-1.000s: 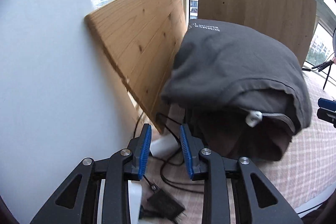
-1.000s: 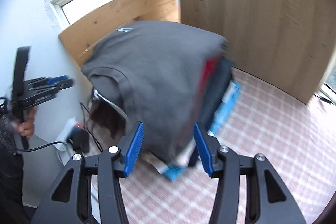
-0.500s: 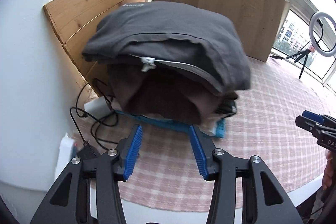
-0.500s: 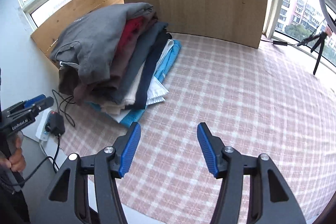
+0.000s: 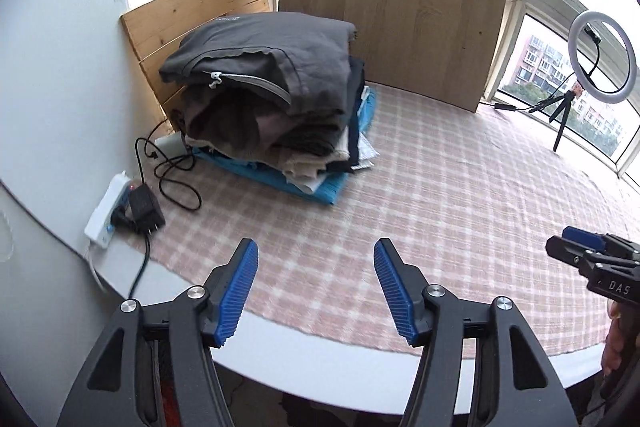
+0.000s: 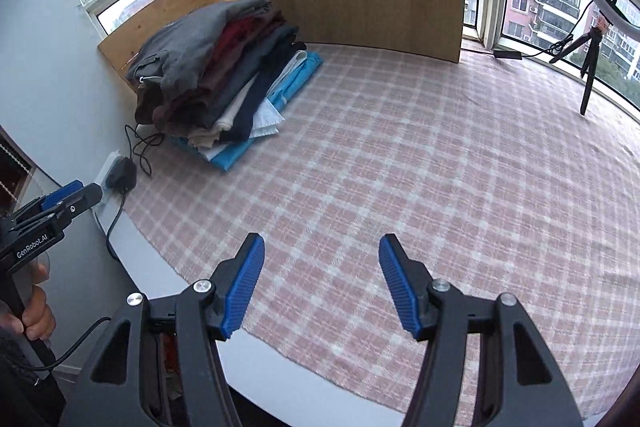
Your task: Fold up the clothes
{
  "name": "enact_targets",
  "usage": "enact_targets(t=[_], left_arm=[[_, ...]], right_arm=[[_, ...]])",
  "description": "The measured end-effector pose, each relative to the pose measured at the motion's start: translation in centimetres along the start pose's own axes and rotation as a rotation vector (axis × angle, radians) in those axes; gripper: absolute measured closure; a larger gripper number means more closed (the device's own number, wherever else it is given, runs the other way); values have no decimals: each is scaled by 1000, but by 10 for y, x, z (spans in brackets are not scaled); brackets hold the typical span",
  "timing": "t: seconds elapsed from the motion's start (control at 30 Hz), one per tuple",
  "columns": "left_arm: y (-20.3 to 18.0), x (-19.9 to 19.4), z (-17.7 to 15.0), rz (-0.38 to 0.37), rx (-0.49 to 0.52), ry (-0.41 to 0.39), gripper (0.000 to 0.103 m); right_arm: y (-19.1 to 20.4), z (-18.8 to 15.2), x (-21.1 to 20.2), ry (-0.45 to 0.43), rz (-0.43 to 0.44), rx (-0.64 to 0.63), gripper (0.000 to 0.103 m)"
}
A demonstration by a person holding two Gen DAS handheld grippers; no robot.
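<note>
On table (image 5: 460, 195): one clothes stack (image 5: 272, 99), two claws.

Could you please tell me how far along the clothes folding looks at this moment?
Done: a stack of folded clothes sits at the far left of the checked cloth, a grey garment on top. In hand: nothing; the left tool and right tool are both open and empty. Left: no unfolded garment is in view.

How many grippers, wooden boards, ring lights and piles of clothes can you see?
Black two-finger grippers with blue pads: 2, left gripper and right gripper
Leaning wooden boards: 2, pale smooth board and knotty pine board
White ring light on tripod: 1
Stacked pile of folded clothes: 1
Total: 6
</note>
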State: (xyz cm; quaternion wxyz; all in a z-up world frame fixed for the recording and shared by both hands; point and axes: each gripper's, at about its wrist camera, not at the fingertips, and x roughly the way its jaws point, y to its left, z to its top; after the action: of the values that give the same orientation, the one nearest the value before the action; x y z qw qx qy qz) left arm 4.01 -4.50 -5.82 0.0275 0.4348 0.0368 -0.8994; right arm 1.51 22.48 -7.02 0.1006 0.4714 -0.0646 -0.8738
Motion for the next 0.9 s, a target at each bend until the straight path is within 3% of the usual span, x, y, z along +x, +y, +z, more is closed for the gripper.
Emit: enact_targets(t=[0.27, 0.43, 0.53, 0.7, 0.83, 0.9], left_arm=[[-27, -20, -26, 35, 2, 19, 45], [-5, -24, -21, 70, -10, 1, 45], [16, -23, -16, 98, -23, -9, 45], [78, 0, 8, 208, -21, -27, 45], [135, 15, 35, 173, -81, -31, 45], [152, 24, 49, 155, -65, -40, 45]], right_arm=[[-12, -22, -18, -8, 58, -34, 44], [2, -18, -16, -26, 155, -54, 44], [30, -5, -7, -27, 224, -103, 44], [96, 30, 18, -61, 269, -247, 44], [153, 76, 52, -107, 249, -351, 44], [186, 102, 72, -121, 248, -392, 44]])
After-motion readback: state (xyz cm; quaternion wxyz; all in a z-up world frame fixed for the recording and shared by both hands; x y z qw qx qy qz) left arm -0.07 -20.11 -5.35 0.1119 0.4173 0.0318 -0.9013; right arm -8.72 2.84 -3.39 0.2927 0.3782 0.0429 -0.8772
